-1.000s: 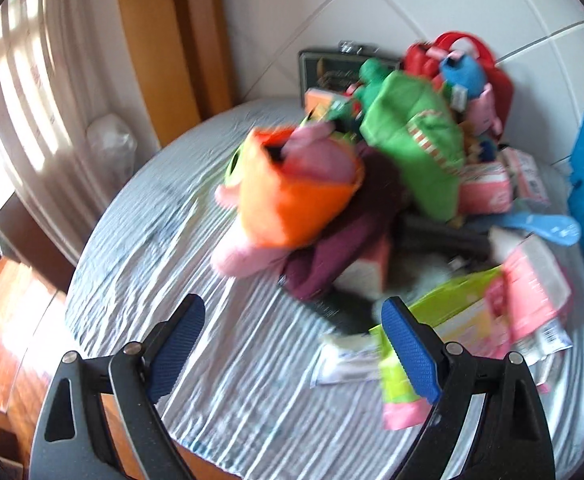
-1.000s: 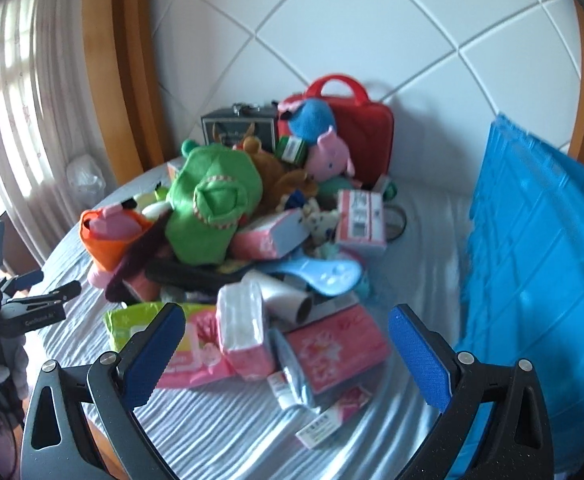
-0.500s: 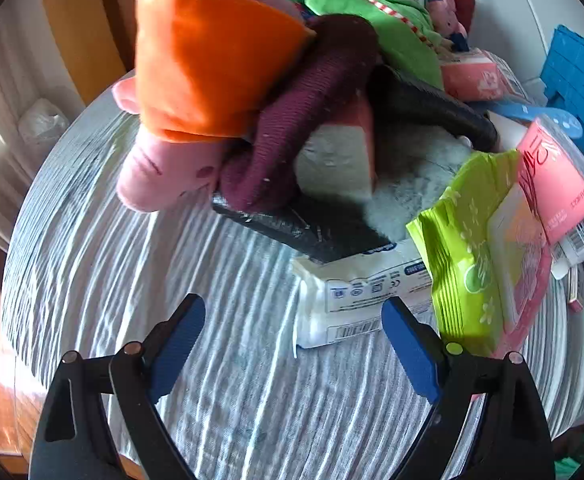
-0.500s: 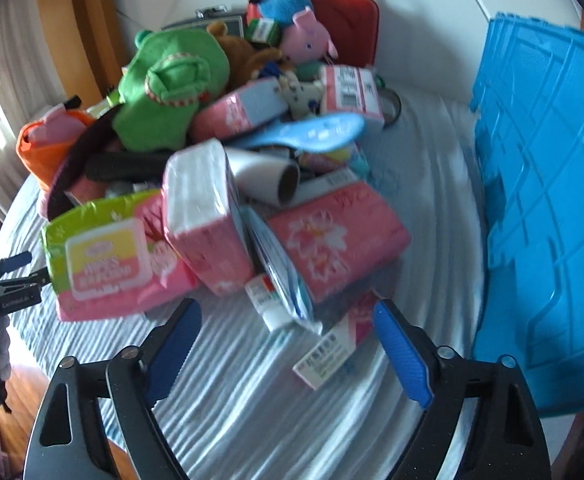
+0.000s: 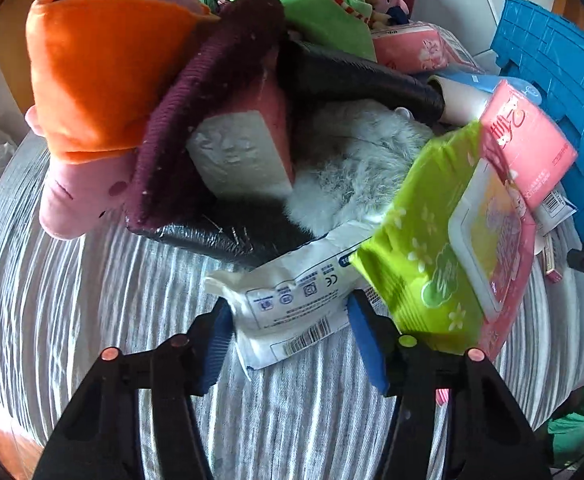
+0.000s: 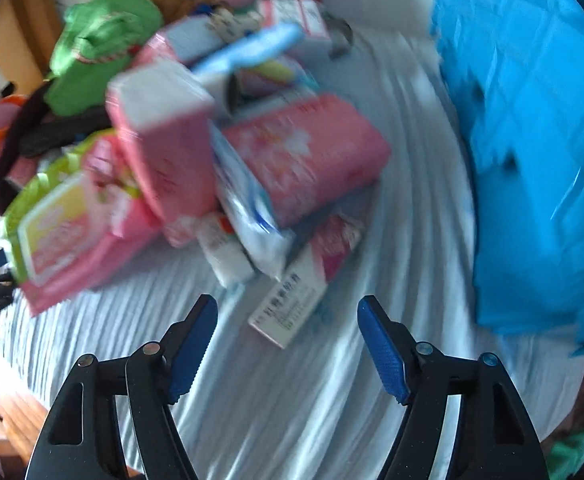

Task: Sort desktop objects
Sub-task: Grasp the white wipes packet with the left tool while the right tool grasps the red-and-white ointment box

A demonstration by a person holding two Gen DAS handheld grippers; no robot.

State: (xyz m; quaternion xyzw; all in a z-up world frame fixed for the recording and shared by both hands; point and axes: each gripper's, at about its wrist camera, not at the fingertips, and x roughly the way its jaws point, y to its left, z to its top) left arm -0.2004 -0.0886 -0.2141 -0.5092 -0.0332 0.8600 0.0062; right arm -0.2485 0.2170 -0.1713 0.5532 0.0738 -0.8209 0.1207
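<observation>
**Two grippers low over a cluttered table**

The left gripper point(image 5: 290, 334) has just been closing, and its blue pads now stand on either side of a white pack point(image 5: 292, 304) printed with a barcode. The pack lies flat on the striped cloth point(image 5: 92, 300), its long axis running across the view from lower left to upper right, with the barcode end nearest the gripper. The pads sit at its two long edges — whether they press on it cannot be told. The pack's far end is tucked under a green wipes pack point(image 5: 419, 264), which leans on a pink pack point(image 5: 527, 140). Beyond lie grey fur point(image 5: 355, 160), a maroon knit point(image 5: 196, 120) and an orange plush point(image 5: 100, 72).

The right gripper point(image 6: 288, 344) has also been closing but its jaws stand well apart, holding nothing. A small white-and-pink box point(image 6: 299, 288) lies on the cloth just ahead, between the lines of the two fingers, its long axis pointing away and up to the right. This view is blurred. Behind the box is a heap of pink packs point(image 6: 303, 156); a blue crate point(image 6: 531, 140) stands to the right.
</observation>
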